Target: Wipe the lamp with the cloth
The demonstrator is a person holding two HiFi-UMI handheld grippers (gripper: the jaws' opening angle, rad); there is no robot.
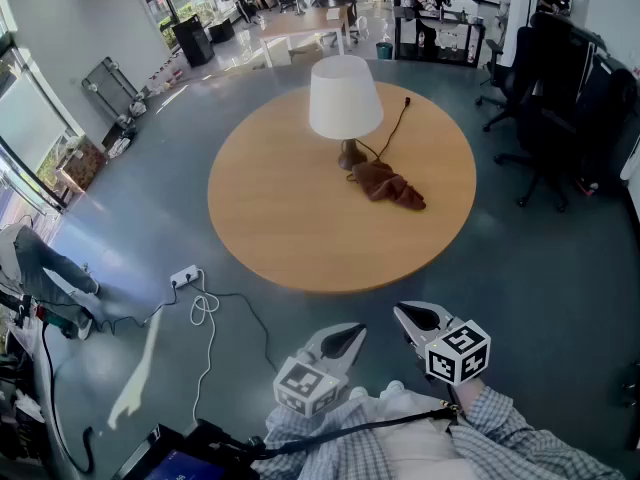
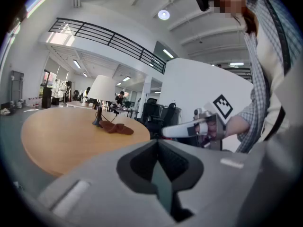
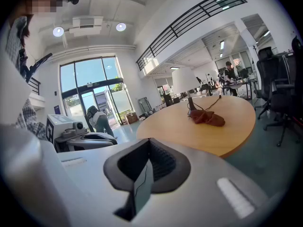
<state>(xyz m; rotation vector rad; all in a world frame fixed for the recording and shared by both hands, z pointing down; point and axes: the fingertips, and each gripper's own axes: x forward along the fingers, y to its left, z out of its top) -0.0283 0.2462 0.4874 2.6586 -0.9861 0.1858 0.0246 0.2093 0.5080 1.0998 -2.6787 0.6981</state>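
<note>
Jaws together, cloth (image 1: 390,186) well ahead

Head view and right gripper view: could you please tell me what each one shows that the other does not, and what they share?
Only the head view: a white power strip with a looped white cable on the floor in front of the table.

Only the right gripper view: tall glass doors, a person bending near them, and a balcony railing overhead.

Both: the lamp upright on the round table, the brown cloth crumpled beside its base, and the right tool, shut and empty.
</note>
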